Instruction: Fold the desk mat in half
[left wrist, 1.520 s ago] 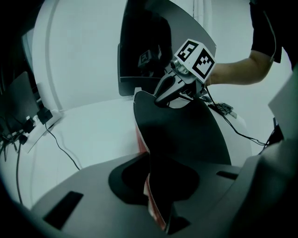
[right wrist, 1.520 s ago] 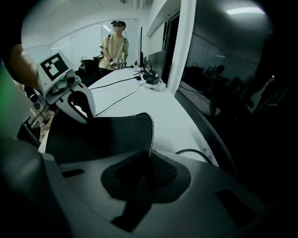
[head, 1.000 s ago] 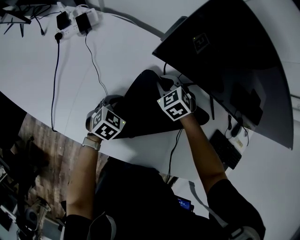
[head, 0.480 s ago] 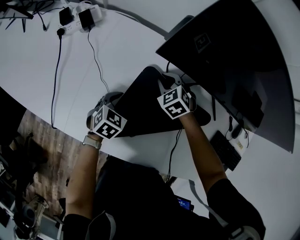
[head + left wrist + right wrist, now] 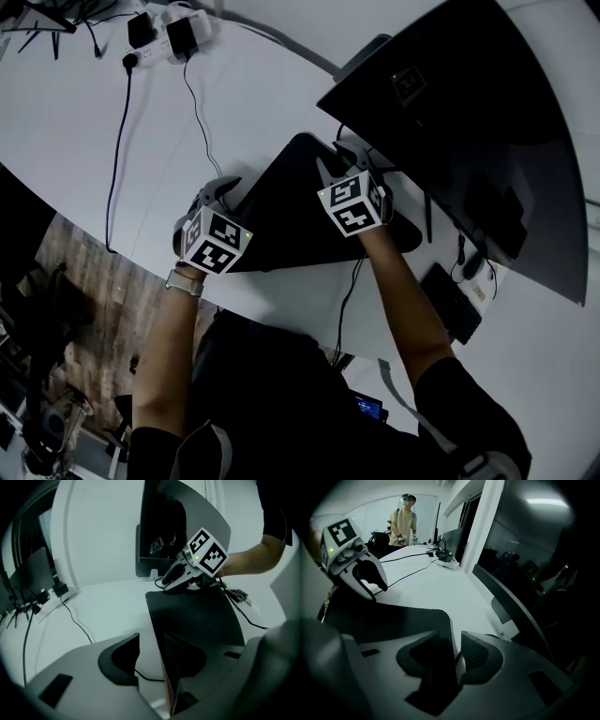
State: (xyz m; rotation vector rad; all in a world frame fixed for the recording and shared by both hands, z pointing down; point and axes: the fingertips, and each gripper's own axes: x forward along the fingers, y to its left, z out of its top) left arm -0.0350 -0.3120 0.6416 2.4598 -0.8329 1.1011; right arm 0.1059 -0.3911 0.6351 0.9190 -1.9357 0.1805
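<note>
the black desk mat (image 5: 291,211) lies flat on the white desk (image 5: 234,94) right in front of you, and it looks already doubled over, though the dark pictures make its layers hard to count. your left gripper (image 5: 223,190) sits at the mat's 9 o'clock edge and your right gripper (image 5: 339,161) at its 1 o'clock corner, both pointing steeply down. in the left gripper view the jaws of the left gripper (image 5: 152,639) stand spread and have just been opening; the mat's (image 5: 197,616) edge rises between them, close against the right-hand jaw and clear of the other, so nothing is pinched. in the right gripper view the right gripper (image 5: 450,637) has also just been opening; the mat's (image 5: 389,620) rim lies between the jaws, against the left-hand one, with a gap to the ribbed pad opposite. a dark monitor (image 5: 469,122) stands at 2 o'clock from the mat, a keyboard (image 5: 452,300) at 4 o'clock, and a power strip (image 5: 173,33) at 11 o'clock with a cable (image 5: 117,141) trailing toward the desk's near edge.
</note>
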